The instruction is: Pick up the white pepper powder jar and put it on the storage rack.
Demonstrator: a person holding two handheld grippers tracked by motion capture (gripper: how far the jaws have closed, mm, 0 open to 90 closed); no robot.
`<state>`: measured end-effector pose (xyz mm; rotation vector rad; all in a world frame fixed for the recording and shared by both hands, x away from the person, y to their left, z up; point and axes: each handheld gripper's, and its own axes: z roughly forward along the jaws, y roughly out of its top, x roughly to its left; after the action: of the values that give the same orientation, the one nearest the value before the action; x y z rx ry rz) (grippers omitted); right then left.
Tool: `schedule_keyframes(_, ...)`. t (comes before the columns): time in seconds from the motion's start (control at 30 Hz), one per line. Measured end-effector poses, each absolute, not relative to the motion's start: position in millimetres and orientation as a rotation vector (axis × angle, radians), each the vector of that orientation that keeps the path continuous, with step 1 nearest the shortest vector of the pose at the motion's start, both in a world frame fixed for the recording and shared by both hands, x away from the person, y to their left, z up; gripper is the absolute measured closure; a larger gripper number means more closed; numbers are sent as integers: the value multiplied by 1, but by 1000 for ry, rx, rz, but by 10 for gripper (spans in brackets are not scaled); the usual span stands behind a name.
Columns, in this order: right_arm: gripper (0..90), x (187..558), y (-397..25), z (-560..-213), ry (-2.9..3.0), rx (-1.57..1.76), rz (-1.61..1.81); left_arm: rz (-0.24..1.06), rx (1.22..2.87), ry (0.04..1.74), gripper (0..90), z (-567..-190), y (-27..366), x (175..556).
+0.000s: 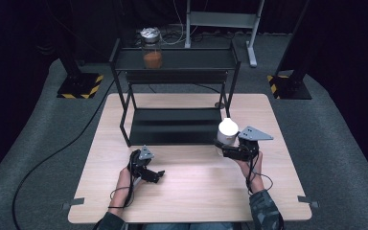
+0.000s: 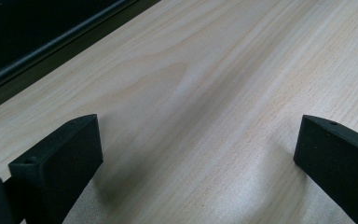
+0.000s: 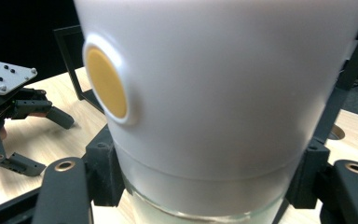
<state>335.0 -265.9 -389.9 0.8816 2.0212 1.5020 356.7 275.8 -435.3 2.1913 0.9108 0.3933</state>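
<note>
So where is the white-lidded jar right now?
In the high view the white-lidded jar sits clamped in the right claw, just right of the black rack's lower shelf.

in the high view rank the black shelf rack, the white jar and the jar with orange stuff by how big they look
1. black shelf rack.
2 and 3. white jar and orange-filled jar look alike in size; the latter stands farther from the camera, so unranked.

No readable text, labels, brands or numbers anywhere. Only markings: yellow-and-black hazard stripes on the black floor base plates of the stands left and right of the table, and a plain round yellow-orange sticker, blank, on the white plastic lid of the glass jar.
</note>
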Motion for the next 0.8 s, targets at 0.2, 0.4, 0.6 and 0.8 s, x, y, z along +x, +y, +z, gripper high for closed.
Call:
schedule_keyframes(0.2, 295, 344, -261, -387, 2034, 866, 1506, 394, 2191, 910, 1, -435, 276, 357)
schedule_keyframes(0.4, 296, 352, -256, -381, 2050, 839, 1497, 394, 2191, 910, 1, -435, 276, 357)
schedule_keyframes(0.6, 296, 360, -253, -375, 2050, 812, 1513, 395, 2190, 913, 1, -435, 276, 357)
schedule_keyframes(0.8, 296, 370, -250, -369, 2061, 794, 1517, 395, 2190, 913, 1, -435, 276, 357)
